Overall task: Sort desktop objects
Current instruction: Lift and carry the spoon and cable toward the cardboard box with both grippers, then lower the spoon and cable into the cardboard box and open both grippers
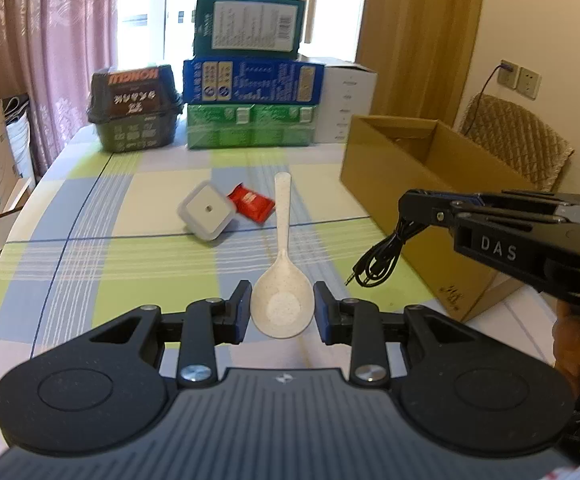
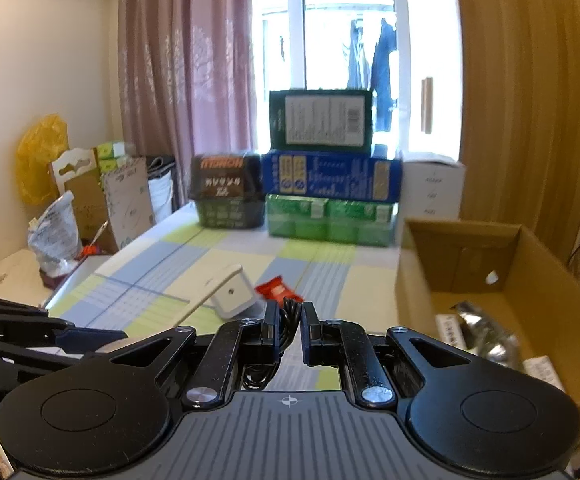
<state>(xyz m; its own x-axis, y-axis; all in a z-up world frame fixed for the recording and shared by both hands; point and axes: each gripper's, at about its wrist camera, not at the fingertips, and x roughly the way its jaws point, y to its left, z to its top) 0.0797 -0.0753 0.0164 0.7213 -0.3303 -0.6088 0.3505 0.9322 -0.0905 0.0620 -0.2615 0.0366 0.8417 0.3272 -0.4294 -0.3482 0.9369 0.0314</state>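
Observation:
A white speckled spoon (image 1: 282, 280) lies on the checked tablecloth with its bowl between the fingers of my left gripper (image 1: 281, 303), which is open around it; whether the pads touch it I cannot tell. My right gripper (image 2: 290, 312) is shut on a coiled black audio cable (image 2: 288, 309), which hangs from it above the table in the left wrist view (image 1: 381, 258). A white square night light (image 1: 206, 216) and a red snack packet (image 1: 252, 203) lie farther back. The open cardboard box (image 2: 417, 280) stands to the right.
Stacked product boxes (image 1: 252, 100) and a dark noodle pack (image 1: 134, 108) line the table's far edge. The cardboard box (image 1: 409, 184) holds a silver packet (image 2: 485, 332) and white items. Bags and cartons stand on the floor at left (image 2: 50, 216).

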